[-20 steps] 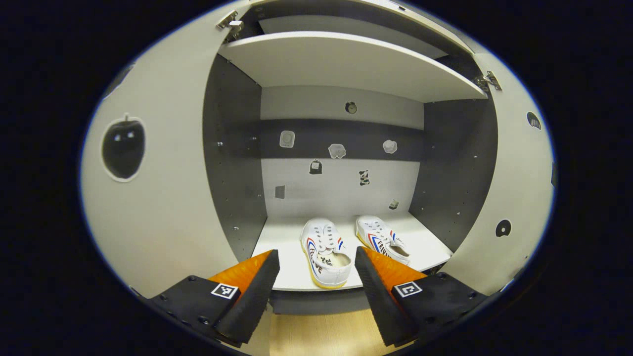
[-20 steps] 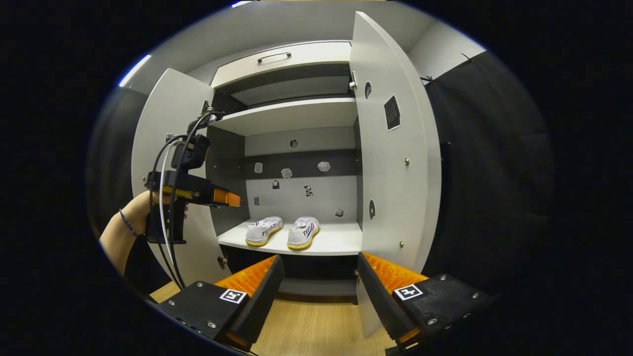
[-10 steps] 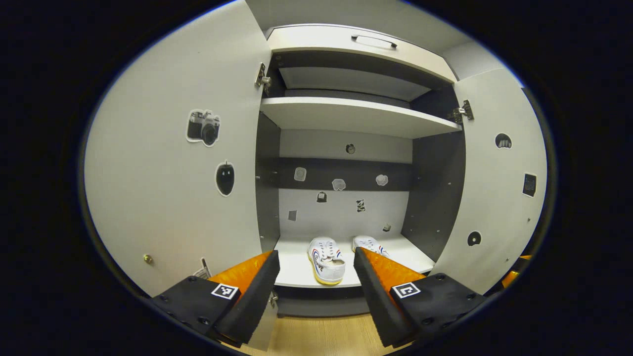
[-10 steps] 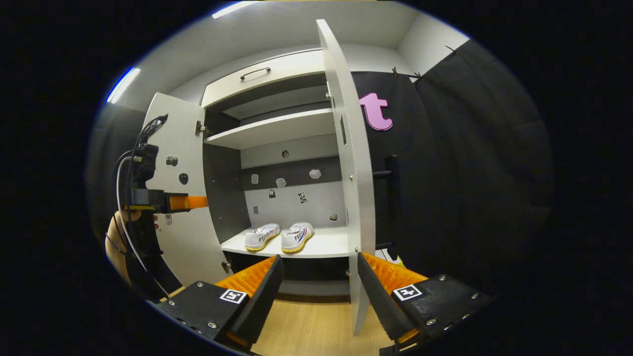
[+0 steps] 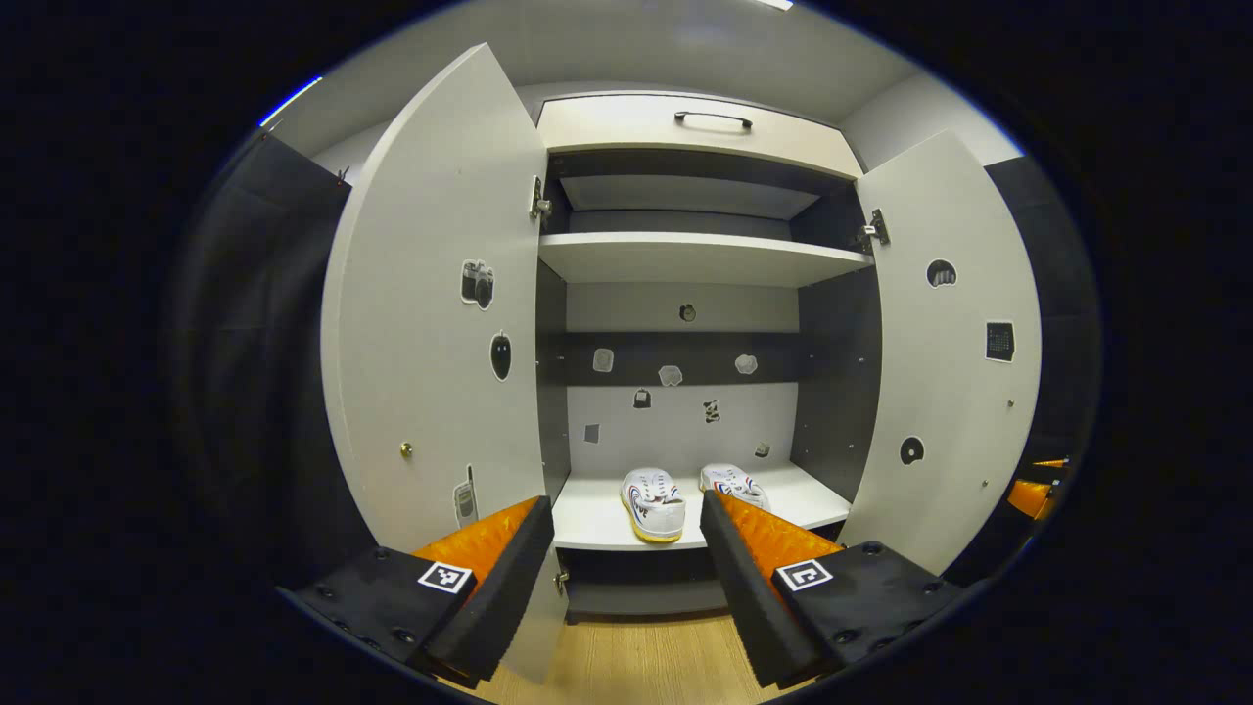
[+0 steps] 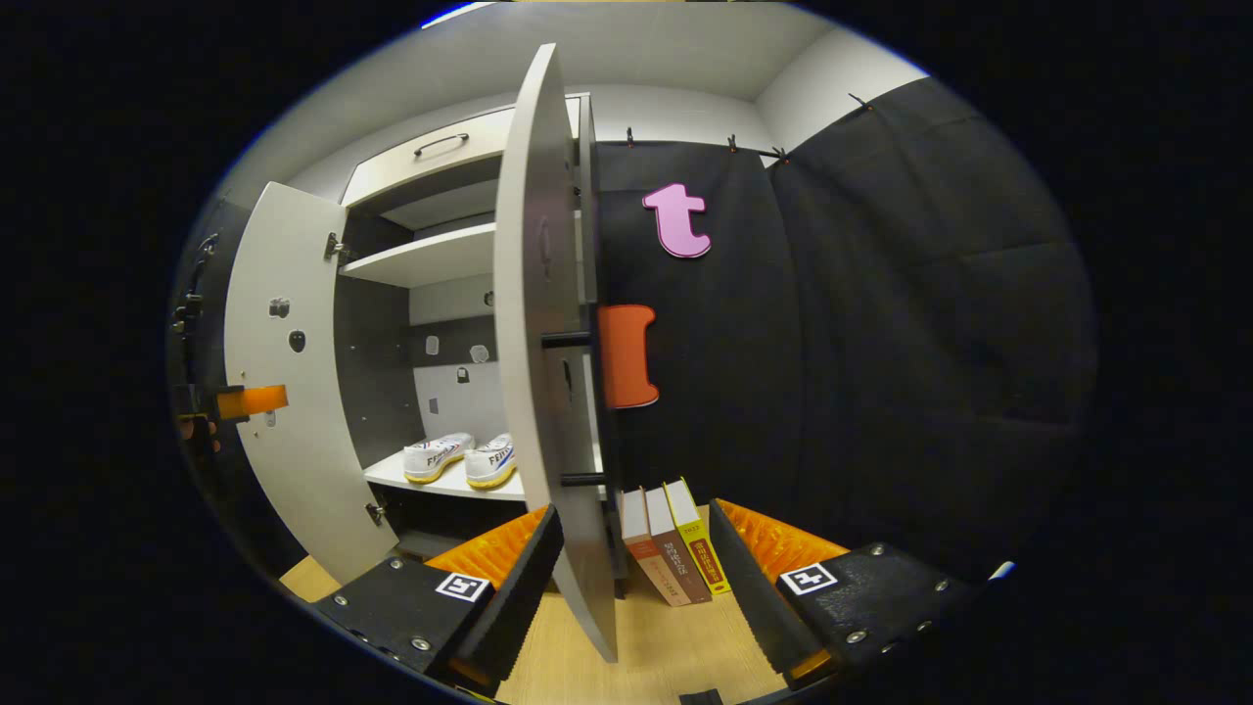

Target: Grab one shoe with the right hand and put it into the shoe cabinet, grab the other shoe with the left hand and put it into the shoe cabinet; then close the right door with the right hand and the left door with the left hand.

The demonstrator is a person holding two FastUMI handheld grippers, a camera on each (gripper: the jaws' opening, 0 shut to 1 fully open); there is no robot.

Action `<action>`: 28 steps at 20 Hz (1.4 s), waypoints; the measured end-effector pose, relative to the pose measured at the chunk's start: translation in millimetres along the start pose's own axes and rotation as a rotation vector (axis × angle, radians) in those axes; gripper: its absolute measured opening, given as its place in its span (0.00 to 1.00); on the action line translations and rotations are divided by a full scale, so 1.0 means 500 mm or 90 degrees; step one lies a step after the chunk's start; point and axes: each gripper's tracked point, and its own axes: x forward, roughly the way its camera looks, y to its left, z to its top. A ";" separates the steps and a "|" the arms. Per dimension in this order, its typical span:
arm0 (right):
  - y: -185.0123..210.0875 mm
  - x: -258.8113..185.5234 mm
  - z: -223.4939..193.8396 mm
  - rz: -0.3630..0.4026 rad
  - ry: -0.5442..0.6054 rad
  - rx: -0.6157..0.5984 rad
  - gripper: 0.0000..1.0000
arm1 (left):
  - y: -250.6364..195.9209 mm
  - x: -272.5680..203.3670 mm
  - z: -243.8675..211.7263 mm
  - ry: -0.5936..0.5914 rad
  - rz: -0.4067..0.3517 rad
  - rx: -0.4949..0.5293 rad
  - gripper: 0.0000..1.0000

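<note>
The shoe cabinet [image 5: 685,259] stands with both doors swung out, and everything here is placed against it. On its lowest shelf [image 5: 597,519] the two white shoes sit side by side: the left shoe [image 5: 653,501] nearer the middle with its heel toward the front edge, the right shoe [image 5: 732,482] just beside it, partly hidden behind a finger in the left gripper view. In the right gripper view the same pair [image 6: 460,458] shows past the front edge of the right door. The left gripper [image 5: 626,578] hangs in front of the cabinet's opening, jaws spread wide and holding nothing. The left door [image 5: 431,323] stands open beside it, with stickers on its inner face. The right gripper [image 6: 631,578] is at the cabinet's right side, jaws wide and empty, with the edge of the right door [image 6: 543,323] rising between its fingers; whether a finger touches the door cannot be told. Three books [image 6: 675,539] lean against the cabinet's right side, on the wooden floor [image 6: 666,646].
</note>
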 end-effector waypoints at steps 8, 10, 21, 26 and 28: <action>-0.055 0.119 -0.063 -0.031 0.020 -0.011 0.93 | 0.023 -0.080 -0.031 -0.007 0.039 0.011 0.97; -0.038 0.139 -0.068 -0.020 0.024 -0.004 0.92 | 0.026 -0.095 -0.030 -0.012 0.038 0.019 0.97; 0.045 0.146 -0.072 0.004 0.021 0.004 0.88 | 0.110 -0.161 -0.017 -0.022 0.069 0.004 0.97; 0.148 0.160 -0.080 0.049 0.027 0.010 0.88 | 0.165 -0.185 -0.020 -0.021 0.082 0.006 0.97; 0.182 0.168 -0.079 0.058 0.026 0.002 0.88 | 0.193 -0.193 -0.026 -0.019 0.089 0.002 0.97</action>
